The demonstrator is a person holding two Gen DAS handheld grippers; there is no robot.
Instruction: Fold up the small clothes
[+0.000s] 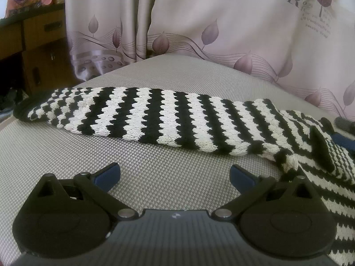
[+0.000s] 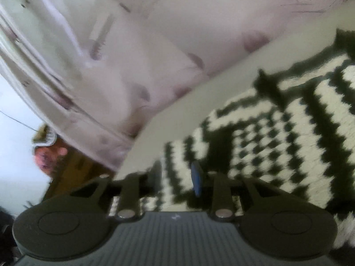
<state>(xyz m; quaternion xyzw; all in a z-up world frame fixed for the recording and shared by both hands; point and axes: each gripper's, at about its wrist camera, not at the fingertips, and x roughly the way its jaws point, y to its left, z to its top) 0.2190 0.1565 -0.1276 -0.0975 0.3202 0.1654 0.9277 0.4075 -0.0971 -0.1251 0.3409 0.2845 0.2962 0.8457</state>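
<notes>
1. Nearest, left gripper (image 1: 175, 175) hovering low over the grey woven surface (image 1: 66, 155), blue-padded fingers (image 1: 108, 174) spread wide, holding nothing.
2. Just beyond, striped knit garment (image 1: 155, 117) lying flat across the surface, one long part stretching leftward.
3. At right, right gripper (image 2: 177, 179) pinching a striped edge of the garment (image 2: 288, 133); view tilting and blurring.
4. Advisably: bringing the free fingers onto the near hem, gripping both layers, lifting evenly, avoiding dragging the loose knit.
5. Farthest, leaf-print curtain (image 1: 221, 22) hanging behind.
</notes>
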